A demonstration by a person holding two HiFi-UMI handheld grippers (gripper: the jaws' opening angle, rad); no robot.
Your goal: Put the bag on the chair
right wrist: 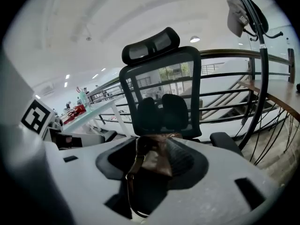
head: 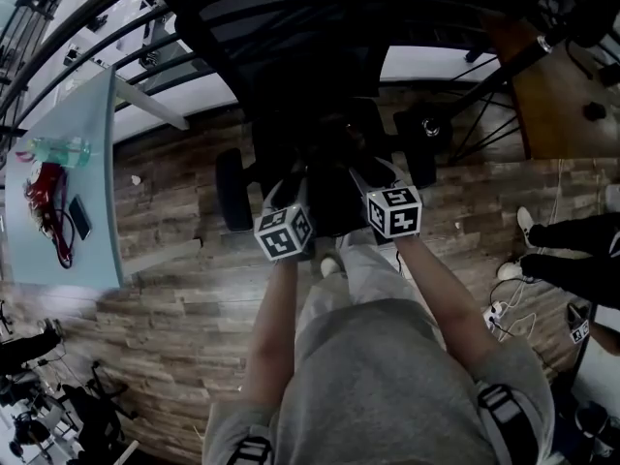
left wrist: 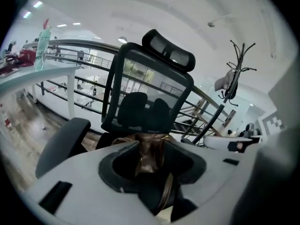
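A black mesh office chair (head: 291,37) with a headrest stands right in front of me, and it also fills the left gripper view (left wrist: 150,93) and the right gripper view (right wrist: 164,93). A brown leather bag (head: 334,200) hangs between my two grippers, just before the chair's seat. My left gripper (head: 293,190) is shut on a fold of the bag's leather (left wrist: 150,151), with a strap running below the jaws. My right gripper (head: 373,180) is shut on another part of the bag (right wrist: 157,161), and a buckled strap hangs at its left. The bag's lower part is hidden.
A pale table (head: 68,250) at the left carries a bottle (head: 58,150), a red item (head: 44,192) and a phone (head: 80,216). A dark railing (head: 97,27) runs behind the chair. A coat stand (right wrist: 253,13) and a wooden desk (head: 562,105) stand at the right. Another person's legs (head: 572,235) are at the right.
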